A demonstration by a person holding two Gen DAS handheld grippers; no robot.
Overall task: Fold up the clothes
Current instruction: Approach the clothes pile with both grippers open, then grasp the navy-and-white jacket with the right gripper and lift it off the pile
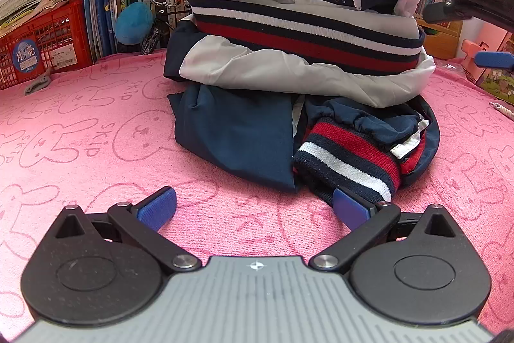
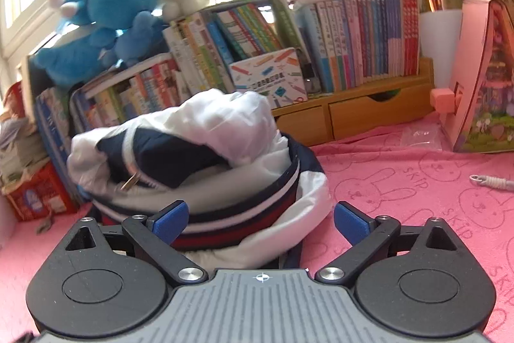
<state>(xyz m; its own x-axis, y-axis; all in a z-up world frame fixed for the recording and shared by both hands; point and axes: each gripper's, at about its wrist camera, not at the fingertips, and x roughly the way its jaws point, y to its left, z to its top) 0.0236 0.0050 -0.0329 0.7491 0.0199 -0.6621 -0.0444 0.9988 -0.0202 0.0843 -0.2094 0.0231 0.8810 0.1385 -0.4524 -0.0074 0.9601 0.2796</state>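
A navy, white and red jacket [image 1: 298,60] sits bunched in a loose, half-folded heap on a pink towel printed with rabbits [image 1: 80,134] that covers the counter, at twelve o'clock in both wrist views. Its striped hem band [image 1: 305,31] runs across the top of the pile, and a striped cuff [image 1: 347,163] spills out at the near edge, so the bundle probably needs more tidying. The left gripper [image 1: 253,208] rests low over the towel, its blue fingers [image 1: 157,208] spread wide and grasping nothing; the right-hand finger lies just beside the cuff, likely poised to tuck it in. The right gripper [image 2: 260,224] hangs just beside the pile, fingers [image 2: 170,224] released with the hem band behind them and nothing pinched. Books [image 2: 369,31] and plush toys [image 2: 96,21] line the back wall from ten to two o'clock, well apart from the work.
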